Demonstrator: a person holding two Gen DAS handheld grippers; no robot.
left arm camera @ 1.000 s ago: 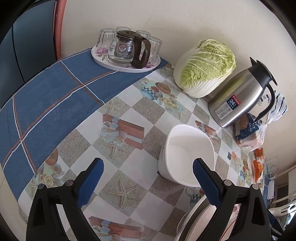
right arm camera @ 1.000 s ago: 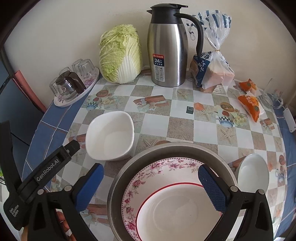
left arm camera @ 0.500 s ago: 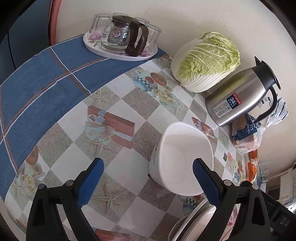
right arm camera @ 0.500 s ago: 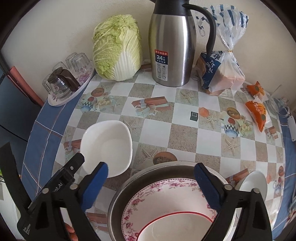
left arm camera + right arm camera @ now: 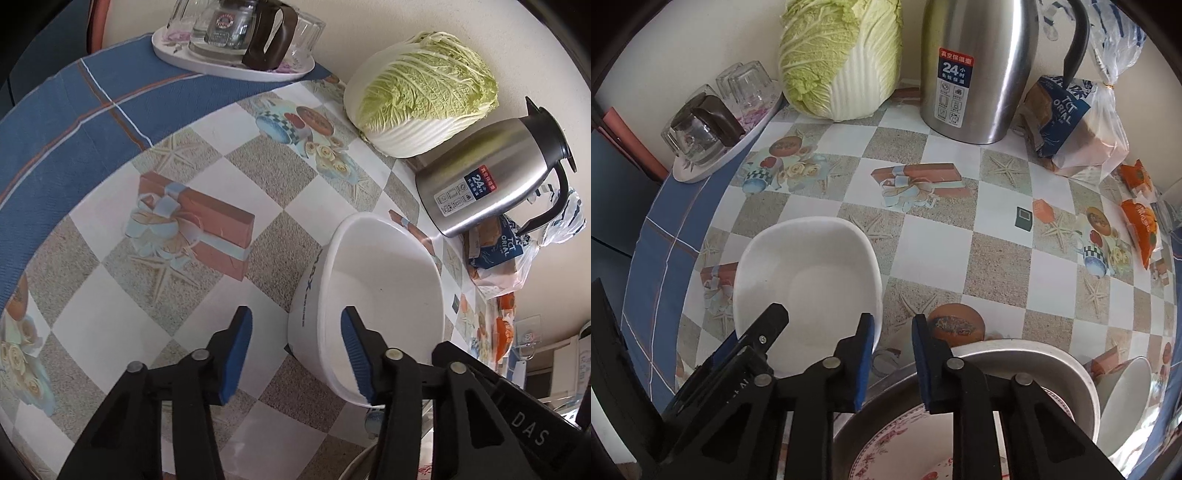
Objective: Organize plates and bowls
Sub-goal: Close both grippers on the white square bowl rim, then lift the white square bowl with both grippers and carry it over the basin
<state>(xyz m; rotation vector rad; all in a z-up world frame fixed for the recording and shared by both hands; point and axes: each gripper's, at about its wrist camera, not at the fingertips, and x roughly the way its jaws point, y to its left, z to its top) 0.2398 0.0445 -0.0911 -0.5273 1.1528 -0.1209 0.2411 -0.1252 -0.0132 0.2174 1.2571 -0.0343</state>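
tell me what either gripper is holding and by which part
Left gripper is closing astride the white bowl's near rim, not yet clamped. Right gripper is closing on nothing.

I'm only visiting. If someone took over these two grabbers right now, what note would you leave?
Left gripper: jaws closing, with the white bowl's near wall between the fingers, not yet pinched.
Right gripper: jaws closing over the gap between that bowl and the steel basin, gripping nothing visible.
Done: the floral plate already lies in the basin.
Left: the white bowl and the second white bowl beside the basin probably still need stacking.
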